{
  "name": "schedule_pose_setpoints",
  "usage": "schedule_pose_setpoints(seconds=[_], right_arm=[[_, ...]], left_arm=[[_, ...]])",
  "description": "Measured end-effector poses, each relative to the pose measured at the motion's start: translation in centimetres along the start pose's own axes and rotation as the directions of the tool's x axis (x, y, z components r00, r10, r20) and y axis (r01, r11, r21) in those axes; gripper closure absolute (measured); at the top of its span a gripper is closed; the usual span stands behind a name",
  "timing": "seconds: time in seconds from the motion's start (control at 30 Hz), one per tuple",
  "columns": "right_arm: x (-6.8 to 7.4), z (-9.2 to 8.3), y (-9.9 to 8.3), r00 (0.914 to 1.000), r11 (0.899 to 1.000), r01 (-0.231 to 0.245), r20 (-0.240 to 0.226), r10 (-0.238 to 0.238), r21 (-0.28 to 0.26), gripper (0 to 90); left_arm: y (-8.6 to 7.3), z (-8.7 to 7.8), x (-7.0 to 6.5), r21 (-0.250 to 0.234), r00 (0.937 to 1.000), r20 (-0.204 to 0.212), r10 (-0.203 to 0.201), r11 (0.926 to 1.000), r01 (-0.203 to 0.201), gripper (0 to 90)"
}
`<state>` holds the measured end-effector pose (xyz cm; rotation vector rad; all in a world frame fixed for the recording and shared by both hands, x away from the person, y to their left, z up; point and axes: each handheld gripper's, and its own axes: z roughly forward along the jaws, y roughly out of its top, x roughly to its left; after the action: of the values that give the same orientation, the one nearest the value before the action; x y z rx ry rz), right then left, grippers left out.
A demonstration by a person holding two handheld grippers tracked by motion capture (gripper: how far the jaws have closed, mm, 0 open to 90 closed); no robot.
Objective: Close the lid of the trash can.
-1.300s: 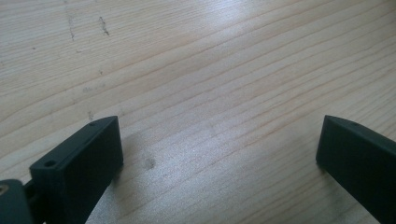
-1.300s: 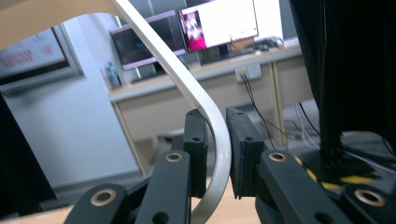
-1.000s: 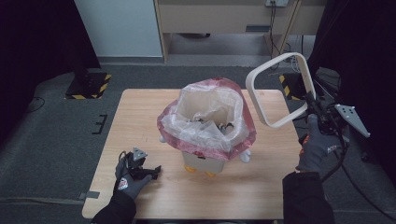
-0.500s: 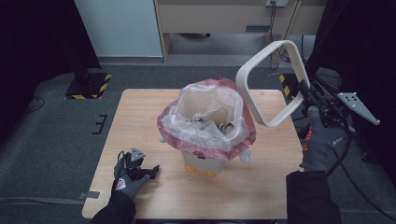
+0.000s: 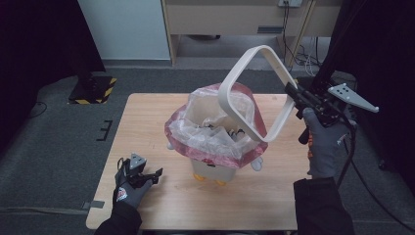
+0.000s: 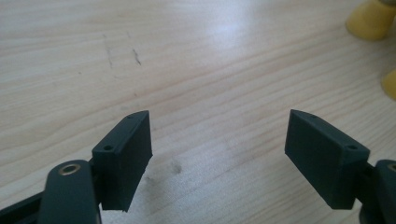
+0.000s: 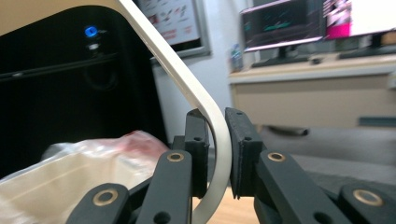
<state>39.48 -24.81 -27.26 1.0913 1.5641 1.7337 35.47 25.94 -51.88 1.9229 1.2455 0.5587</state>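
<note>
Because the right gripper [image 5: 293,95] pinches the ring [image 5: 254,93] by one thin edge, tilted in the air at the bin's [image 5: 215,169] two o'clock, it could twist loose or snag the bag [image 5: 182,132], while the left gripper [image 5: 147,174], half spread and lately narrowing on nothing, idles at seven o'clock.

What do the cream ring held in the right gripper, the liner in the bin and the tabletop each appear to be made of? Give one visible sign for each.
Ring: probably rigid plastic, smooth and matte cream; it holds its shape while clamped at one edge.
Liner: thin plastic film, pinkish and translucent, crinkled and folded over the bin's rim.
Tabletop: wood or wood-look laminate, satin; straight pale grain lines with small scratches.
</note>
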Motion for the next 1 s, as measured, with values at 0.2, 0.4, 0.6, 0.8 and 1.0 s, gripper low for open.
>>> schedule_pose_setpoints(seconds=[0.2, 0.4, 0.6, 0.8, 1.0], right_arm=[[1.1, 1.2, 0.0, 0.996, 0.997, -0.038, -0.079, 0.043, 0.062, 80.0], [1.7, 2.2, -0.4, 0.9916, 0.99, -0.059, -0.107, 0.072, 0.126, 79.8], [2.3, 3.1, -0.7, 0.9866, 0.982, -0.083, -0.125, 0.105, 0.169, 79.8], [2.8, 4.1, -1.2, 0.9854, 0.974, -0.083, -0.128, 0.112, 0.211, 79.8], [2.9, 4.9, -1.6, 0.9849, 0.966, -0.079, -0.13, 0.114, 0.248, 79.7]], left_arm=[[-0.1, -0.2, 0.3, -0.004, 0.9998, -0.002, -0.022, 0.9997, 0.022, 22.5], [0.1, -0.6, 0.4, -0.056, 0.999, 0.005, -0.044, 0.9975, 0.044, 24.5], [0.5, -1.4, 0.6, -0.119, 0.9982, -0.007, -0.06, 0.9911, 0.059, 28.1], [0.7, -2.4, 0.9, -0.191, 0.995, -0.023, -0.097, 0.9773, 0.091, 29.3], [0.6, -2.8, 1.2, -0.207, 0.992, -0.026, -0.124, 0.9714, 0.116, 29.6]])
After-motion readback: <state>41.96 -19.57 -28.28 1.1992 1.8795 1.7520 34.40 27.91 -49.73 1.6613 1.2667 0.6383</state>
